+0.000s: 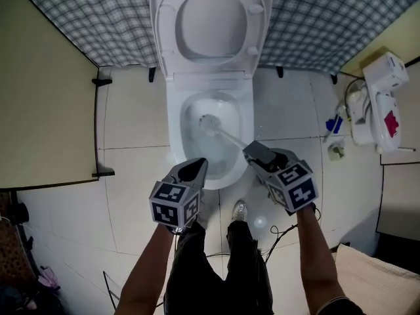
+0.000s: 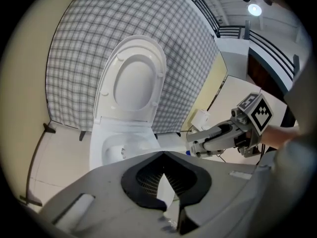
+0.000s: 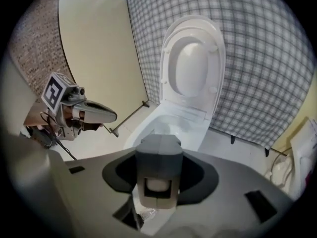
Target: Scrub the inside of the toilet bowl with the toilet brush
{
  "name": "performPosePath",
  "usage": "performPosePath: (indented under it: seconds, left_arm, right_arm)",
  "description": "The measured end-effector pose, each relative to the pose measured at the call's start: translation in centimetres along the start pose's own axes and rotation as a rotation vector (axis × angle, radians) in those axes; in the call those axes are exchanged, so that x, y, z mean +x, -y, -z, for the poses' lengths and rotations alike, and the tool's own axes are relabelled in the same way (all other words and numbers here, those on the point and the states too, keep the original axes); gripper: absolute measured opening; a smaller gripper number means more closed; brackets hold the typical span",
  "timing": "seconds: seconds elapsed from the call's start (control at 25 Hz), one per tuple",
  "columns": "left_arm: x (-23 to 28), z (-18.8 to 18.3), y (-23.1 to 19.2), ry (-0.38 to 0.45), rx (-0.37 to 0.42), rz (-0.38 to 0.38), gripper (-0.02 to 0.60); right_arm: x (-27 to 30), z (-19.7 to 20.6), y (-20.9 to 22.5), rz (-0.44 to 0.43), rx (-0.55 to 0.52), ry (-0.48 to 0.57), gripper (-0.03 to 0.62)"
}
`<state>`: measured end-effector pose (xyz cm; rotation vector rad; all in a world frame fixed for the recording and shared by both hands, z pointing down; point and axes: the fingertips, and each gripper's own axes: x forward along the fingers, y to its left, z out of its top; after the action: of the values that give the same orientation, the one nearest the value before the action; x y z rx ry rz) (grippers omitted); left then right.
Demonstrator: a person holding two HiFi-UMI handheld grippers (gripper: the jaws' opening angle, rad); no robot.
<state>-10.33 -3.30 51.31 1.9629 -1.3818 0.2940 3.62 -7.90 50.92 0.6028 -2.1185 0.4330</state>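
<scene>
A white toilet (image 1: pixel 176 104) stands with lid and seat raised (image 1: pixel 211 25). The toilet brush has its head (image 1: pixel 209 121) down in the bowl's water, and its pale handle (image 1: pixel 230 137) slants toward me. My right gripper (image 1: pixel 257 153) is shut on the handle's near end at the bowl's front right rim. In the right gripper view the handle end (image 3: pixel 157 185) shows between the closed jaws of that gripper (image 3: pixel 158 145), which hide the brush head. My left gripper (image 1: pixel 195 169) hovers over the bowl's front left rim. Its jaws meet at the tips with nothing in them (image 2: pixel 163 155).
A beige partition (image 1: pixel 46 77) runs along the left. A checked cloth (image 1: pixel 315 25) covers the wall behind the toilet. White fixtures (image 1: pixel 377 104) and small blue items (image 1: pixel 335 125) stand at the right on the tiled floor. My shoe (image 1: pixel 240 210) and a cable (image 1: pixel 275 231) are near the bowl's base.
</scene>
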Motion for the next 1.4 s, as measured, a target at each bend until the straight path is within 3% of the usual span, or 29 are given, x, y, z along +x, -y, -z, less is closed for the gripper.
performPosePath:
  seconds: [0.16, 0.32, 0.64, 0.84, 1.08, 1.4]
  left_arm:
    - [-0.9, -2.8, 3.1, 0.029, 0.051, 0.014, 0.008]
    - [0.3, -4.3, 5.0, 0.014, 0.080, 0.052, 0.008]
    - [5.2, -1.2, 12.5, -0.069, 0.116, 0.170, 0.008]
    - [7.5, 2.3, 15.6, -0.135, 0.126, 0.212, 0.008]
    - [10.7, 6.9, 16.0, -0.198, 0.122, 0.219, 0.008]
    - [13.8, 11.9, 13.8, -0.254, 0.091, 0.200, 0.008]
  right_arm:
    - [-5.4, -0.1, 1.2, 0.030, 0.047, 0.092, 0.196]
    - [-9.1, 1.2, 4.6, 0.121, 0.098, 0.104, 0.197]
    - [-12.7, 11.2, 11.8, 0.274, 0.226, -0.012, 0.197]
    - [-10.1, 18.1, 13.5, 0.301, 0.258, -0.143, 0.198]
    - [-3.8, 24.0, 14.7, 0.279, 0.265, -0.265, 0.198]
    - [4.4, 28.2, 16.9, 0.238, 0.222, -0.370, 0.197]
